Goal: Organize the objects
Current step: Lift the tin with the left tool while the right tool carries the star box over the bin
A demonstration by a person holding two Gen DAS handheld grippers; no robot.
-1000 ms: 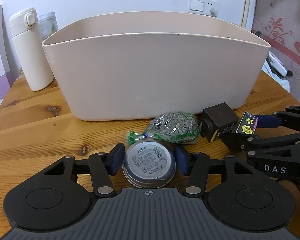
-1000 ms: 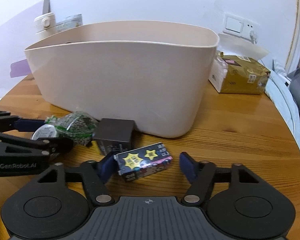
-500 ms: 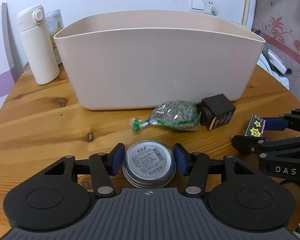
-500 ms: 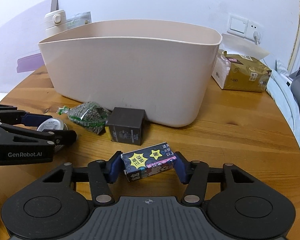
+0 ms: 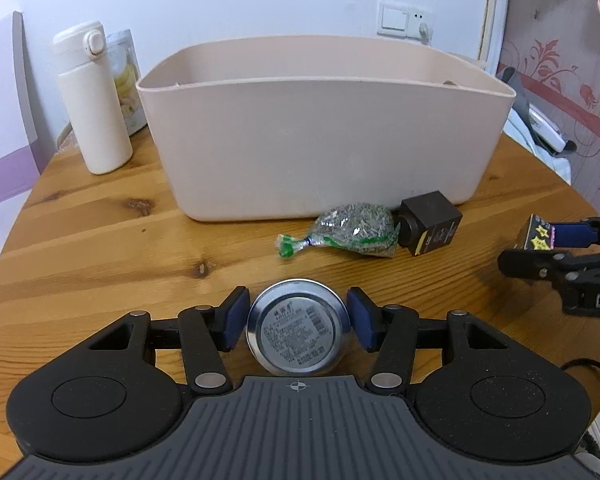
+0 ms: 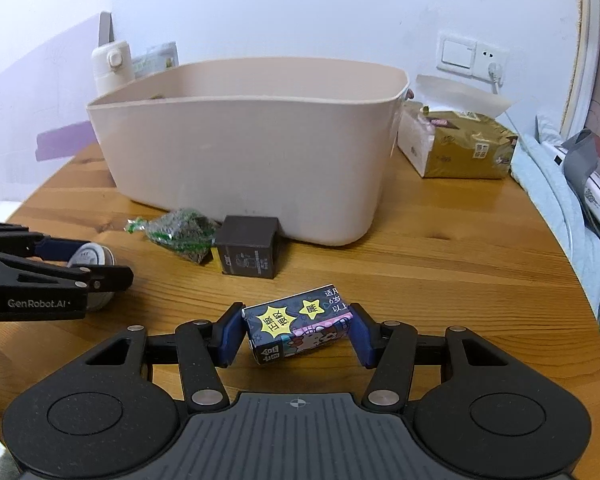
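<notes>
Left wrist view: the left gripper [image 5: 298, 322] clamps a round silver tin [image 5: 298, 338]; the right gripper [image 6: 296, 334] pinches a small dark star-printed carton [image 6: 298, 326]. Both should be raised level over the beige plastic tub's [image 5: 324, 140] rim before release.

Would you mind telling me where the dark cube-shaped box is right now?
In the right wrist view, the dark cube box sits on the wooden table, against the beige tub's front wall, just right of the green-tied bag.
</notes>
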